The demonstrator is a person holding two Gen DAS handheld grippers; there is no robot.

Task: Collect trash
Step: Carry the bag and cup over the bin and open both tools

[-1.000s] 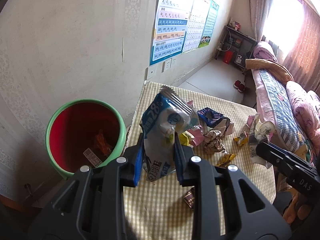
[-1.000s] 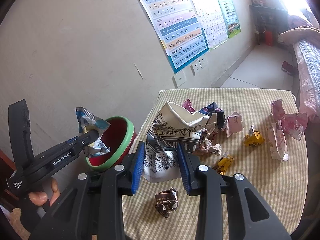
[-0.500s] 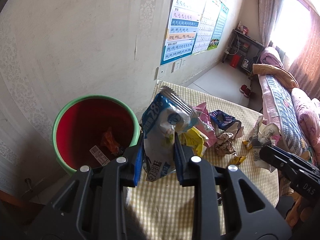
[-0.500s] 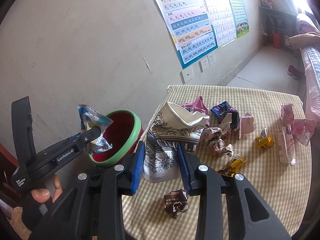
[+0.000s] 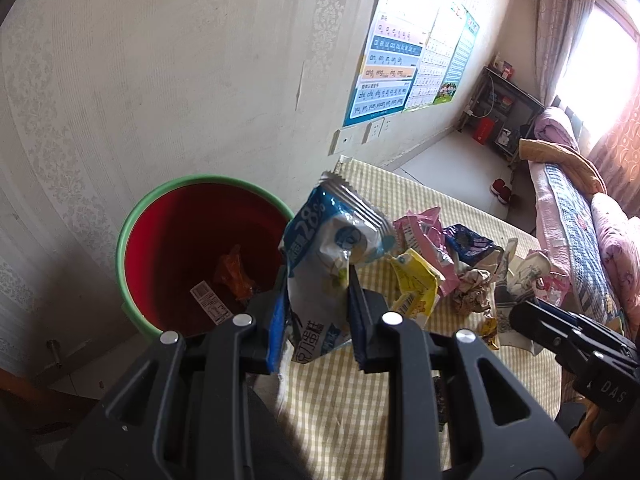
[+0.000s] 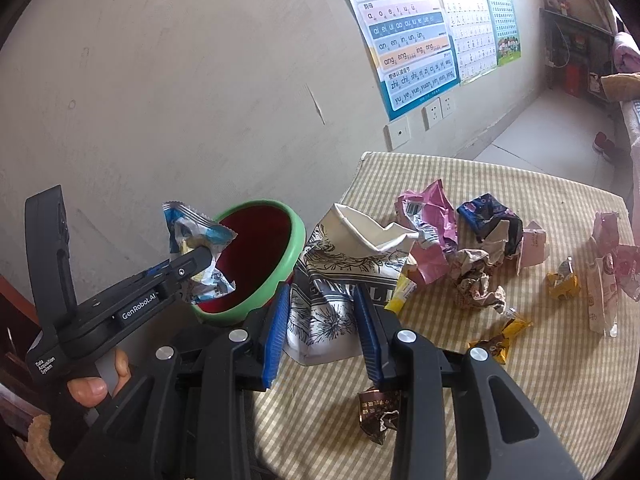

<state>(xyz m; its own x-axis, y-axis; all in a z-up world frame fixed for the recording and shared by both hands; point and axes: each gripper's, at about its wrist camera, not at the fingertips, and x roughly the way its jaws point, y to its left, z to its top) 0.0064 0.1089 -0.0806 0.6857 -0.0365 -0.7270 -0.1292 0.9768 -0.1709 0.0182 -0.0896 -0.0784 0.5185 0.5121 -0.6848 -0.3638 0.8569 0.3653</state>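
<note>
My left gripper (image 5: 316,280) is shut on a blue and white snack wrapper (image 5: 332,248), held upright at the right rim of the bin (image 5: 132,220), a green-rimmed tub with a red inside and a few scraps at its bottom. In the right wrist view the same wrapper (image 6: 196,236) hangs in front of the bin (image 6: 296,236) opening. My right gripper (image 6: 322,296) is shut on a crushed white paper cup with black floral print (image 6: 344,272), above the checked tablecloth (image 6: 460,380) near its left edge.
Several wrappers lie on the cloth: a pink one (image 6: 430,216), a dark blue one (image 6: 486,212), a yellow one (image 5: 416,280), crumpled brown paper (image 6: 476,280) and a brown wrapper (image 6: 378,408) close to me. A wall with posters (image 6: 416,40) stands behind. A bed (image 5: 576,216) lies right.
Both grippers have shifted left toward the bin with their loads. The bin has grown larger in both views; the blue wrapper now overlaps its rim.
</note>
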